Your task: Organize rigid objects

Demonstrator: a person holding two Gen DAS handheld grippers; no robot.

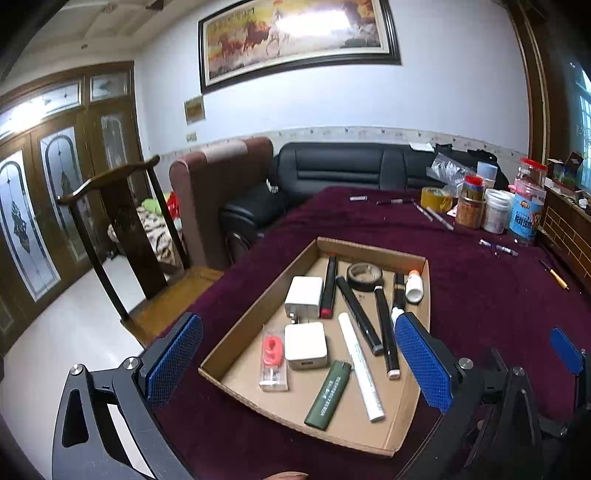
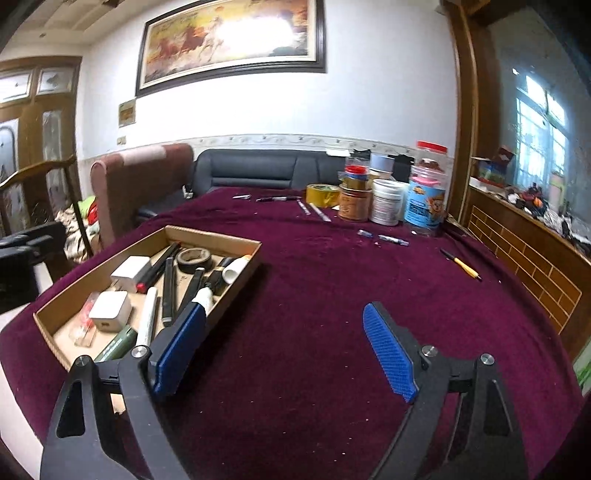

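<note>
Loose yellow-barrelled pen (image 2: 461, 264) near table's right edge, long axis slanting toward far-left, closer to right gripper (image 2: 284, 350), spread and empty. Left gripper (image 1: 295, 363) likewise spread, hovering above shallow cardboard tray (image 1: 236, 363) at left edge.

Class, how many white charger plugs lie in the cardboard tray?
2. One white charger toward the tray's far left; the other white charger just nearer, beside the green lighter. None seems hidden.

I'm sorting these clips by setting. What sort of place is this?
Most likely a home living room: a black leather sofa sits behind the cloth-covered table, a large framed horse painting hangs on the wall, and wooden doors with patterned glass stand to the side.
</note>
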